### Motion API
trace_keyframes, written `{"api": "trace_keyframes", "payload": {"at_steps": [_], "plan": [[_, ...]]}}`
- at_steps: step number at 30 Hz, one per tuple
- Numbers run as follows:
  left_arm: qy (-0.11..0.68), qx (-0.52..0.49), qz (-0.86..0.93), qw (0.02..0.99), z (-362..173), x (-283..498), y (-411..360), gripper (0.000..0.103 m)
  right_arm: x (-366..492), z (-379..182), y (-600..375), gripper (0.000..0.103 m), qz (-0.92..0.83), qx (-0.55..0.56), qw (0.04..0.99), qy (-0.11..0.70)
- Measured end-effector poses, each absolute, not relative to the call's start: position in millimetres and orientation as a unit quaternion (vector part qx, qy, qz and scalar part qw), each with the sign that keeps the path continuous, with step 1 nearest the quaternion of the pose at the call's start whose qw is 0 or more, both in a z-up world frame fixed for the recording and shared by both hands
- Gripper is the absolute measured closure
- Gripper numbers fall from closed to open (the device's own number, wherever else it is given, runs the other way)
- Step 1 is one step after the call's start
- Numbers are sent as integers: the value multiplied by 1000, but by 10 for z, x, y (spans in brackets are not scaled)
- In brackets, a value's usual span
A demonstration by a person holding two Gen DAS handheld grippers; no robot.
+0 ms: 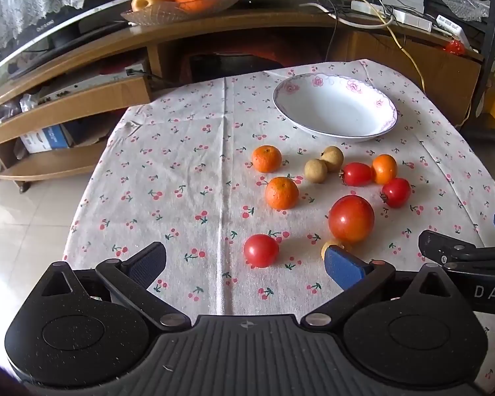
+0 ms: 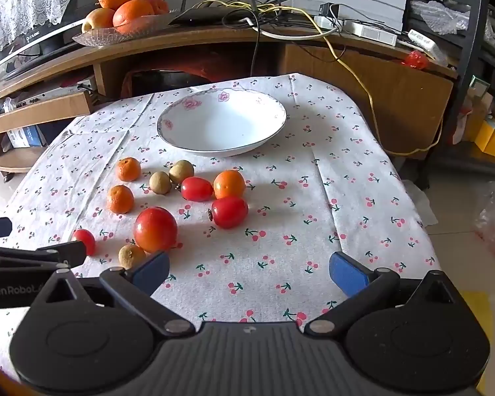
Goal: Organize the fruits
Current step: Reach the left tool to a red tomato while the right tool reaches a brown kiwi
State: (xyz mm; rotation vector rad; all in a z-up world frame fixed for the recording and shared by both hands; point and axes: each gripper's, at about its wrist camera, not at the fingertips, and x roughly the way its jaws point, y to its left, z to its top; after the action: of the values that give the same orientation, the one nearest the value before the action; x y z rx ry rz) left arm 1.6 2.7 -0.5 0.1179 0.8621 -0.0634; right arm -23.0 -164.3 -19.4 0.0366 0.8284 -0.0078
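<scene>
Red small tomato (image 1: 261,250) just ahead of left hand-held gripper (image 1: 246,265) | soft, smooth, bruisable; pinch gently across middle | both hand-held grippers wide, empty | white plate (image 1: 335,133) beyond

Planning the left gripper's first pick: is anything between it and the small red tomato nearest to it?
Nothing visible. The left gripper is open, and only bare tablecloth lies between its fingers and the small red tomato. A longan sits beside the right finger, off that path.
</scene>
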Motion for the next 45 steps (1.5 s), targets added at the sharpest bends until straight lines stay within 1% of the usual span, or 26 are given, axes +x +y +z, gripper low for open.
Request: {"api": "trace_keyframes", "payload": {"at_steps": [6, 20, 25, 27, 29, 33, 35, 38, 45], "plan": [[424, 60, -30, 903, -9, 15, 66, 0, -216, -178, -1632, 1, 1, 15, 914, 406], [436, 64, -26, 897, -111, 15, 69, 1, -162, -247, -1550, 13, 33, 14, 906, 421], [438, 61, -24, 897, -123, 36, 98, 2, -130, -268, -1519, 15, 40, 12, 906, 422], [438, 60, -23, 897, -127, 40, 105, 2, -108, -280, -1512, 19, 44, 15, 904, 425], [439, 58, -25, 896, -127, 47, 111, 2, -68, -300, -1498, 27, 52, 20, 900, 432], [435, 61, -26, 898, -117, 41, 112, 2, -1, -345, -1449, 35, 67, 22, 897, 437], [432, 64, -27, 899, -113, 41, 117, 2, 12, -361, -1412, 40, 75, 22, 896, 436], [431, 67, -28, 900, -111, 48, 135, 2, 39, -377, -1380, 46, 92, 21, 895, 437], [425, 67, -25, 902, -82, 52, 230, 2, 86, -443, -1256, 53, 131, 19, 885, 447]]}}
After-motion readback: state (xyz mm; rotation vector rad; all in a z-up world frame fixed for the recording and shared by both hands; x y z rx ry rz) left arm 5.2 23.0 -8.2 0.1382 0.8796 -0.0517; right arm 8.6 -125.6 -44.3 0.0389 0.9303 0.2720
